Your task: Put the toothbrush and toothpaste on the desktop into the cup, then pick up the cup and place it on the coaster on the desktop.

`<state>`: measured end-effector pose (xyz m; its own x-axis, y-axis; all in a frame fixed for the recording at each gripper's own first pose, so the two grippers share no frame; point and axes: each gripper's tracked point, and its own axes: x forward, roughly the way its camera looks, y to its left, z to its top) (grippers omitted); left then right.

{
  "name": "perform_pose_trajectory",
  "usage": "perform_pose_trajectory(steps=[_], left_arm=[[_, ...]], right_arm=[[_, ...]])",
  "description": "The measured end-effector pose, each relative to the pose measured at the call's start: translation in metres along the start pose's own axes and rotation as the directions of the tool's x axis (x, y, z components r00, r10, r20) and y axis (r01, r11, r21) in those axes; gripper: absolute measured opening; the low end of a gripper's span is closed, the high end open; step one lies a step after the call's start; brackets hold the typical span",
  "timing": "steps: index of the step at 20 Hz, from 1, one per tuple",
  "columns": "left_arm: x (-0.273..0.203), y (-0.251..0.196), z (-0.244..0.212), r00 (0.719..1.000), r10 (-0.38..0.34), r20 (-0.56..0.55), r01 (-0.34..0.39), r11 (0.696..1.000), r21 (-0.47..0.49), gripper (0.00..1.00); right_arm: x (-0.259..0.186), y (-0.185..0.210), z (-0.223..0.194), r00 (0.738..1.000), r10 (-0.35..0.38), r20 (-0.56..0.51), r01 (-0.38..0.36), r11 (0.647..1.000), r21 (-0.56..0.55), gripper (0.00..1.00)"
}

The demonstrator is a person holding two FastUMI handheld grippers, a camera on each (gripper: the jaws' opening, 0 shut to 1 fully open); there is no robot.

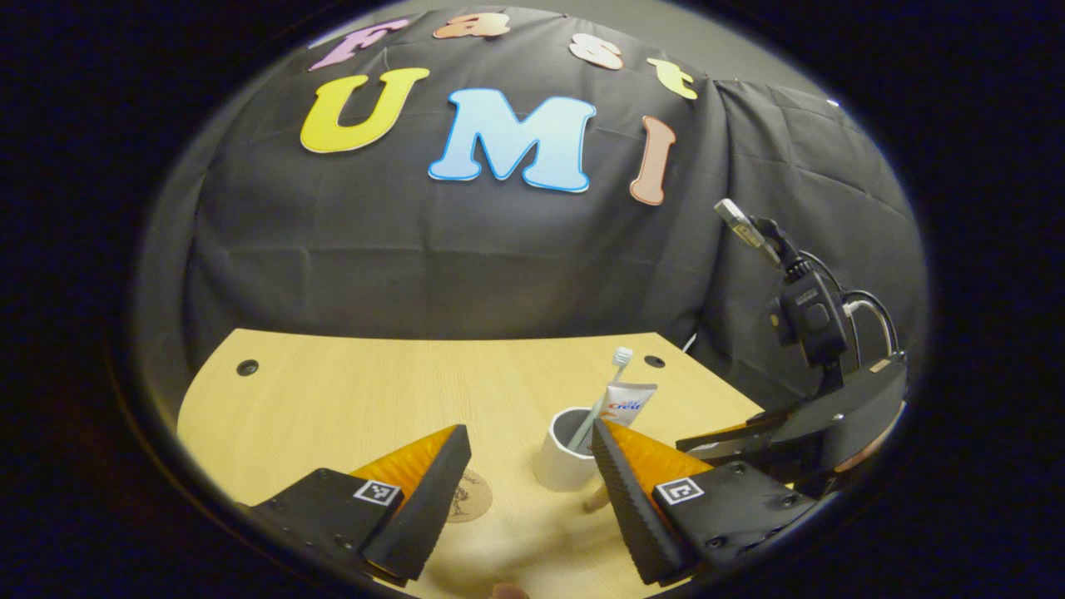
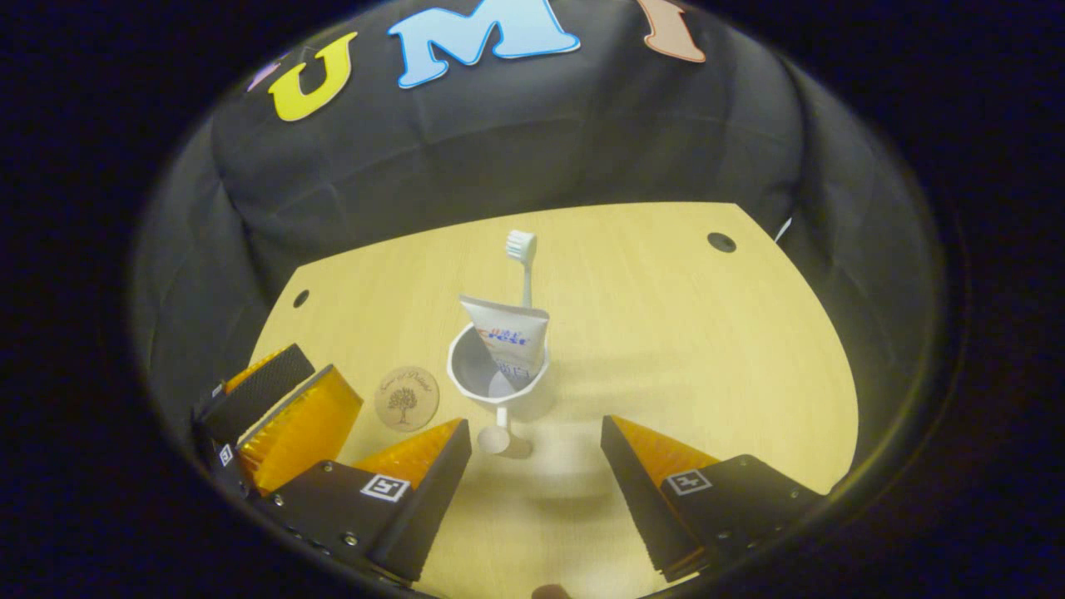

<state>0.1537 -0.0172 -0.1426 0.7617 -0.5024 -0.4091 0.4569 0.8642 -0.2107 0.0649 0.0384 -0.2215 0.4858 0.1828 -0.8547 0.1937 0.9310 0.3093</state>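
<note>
**Brush and paste stand in the cup, coaster bare beside it**

In the right gripper view the white cup stands on the wooden table, seen from above so its hollow shows. The toothpaste leans inside it and the toothbrush rises behind, bristles up. The round coaster lies just left of the cup, apart from it, with nothing on it. The right tool hangs above the table near the cup, fingers spread wide, holding nothing. The left tool sits at the left edge, beside the coaster.

The left gripper view looks from lower down: the cup shows its side wall, toothpaste and toothbrush sticking out. The coaster is half hidden behind one finger. The left tool is spread open and empty. The right tool shows from the side.
</note>
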Motion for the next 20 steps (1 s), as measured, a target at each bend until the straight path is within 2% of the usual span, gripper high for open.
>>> perform_pose_trajectory(steps=[6, 12, 19, 20], left_arm=[[0.001, 0.013, -0.004, 0.998, 0.003, -0.063, -0.003, 1.0, -0.002, 0.96], [0.0, 0.033, -0.02, 0.99, 0.02, -0.138, -0.024, 0.999, -0.031, 0.96], [0.002, 0.067, -0.035, 0.98, 0.057, -0.191, -0.075, 0.993, -0.093, 0.96], [0.003, 0.071, -0.039, 0.979, 0.061, -0.196, -0.081, 0.992, -0.097, 0.96]], right_arm=[[0.018, 0.004, 0.0, 0.993, -0.055, -0.106, 0.048, 0.997, -0.062, 0.95], [0.034, 0.013, -0.009, 0.969, -0.09, -0.231, 0.067, 0.992, -0.104, 0.94], [0.056, 0.016, -0.014, 0.953, -0.109, -0.283, 0.074, 0.989, -0.13, 0.94], [0.058, 0.015, -0.013, 0.951, -0.11, -0.289, 0.074, 0.988, -0.133, 0.92]])
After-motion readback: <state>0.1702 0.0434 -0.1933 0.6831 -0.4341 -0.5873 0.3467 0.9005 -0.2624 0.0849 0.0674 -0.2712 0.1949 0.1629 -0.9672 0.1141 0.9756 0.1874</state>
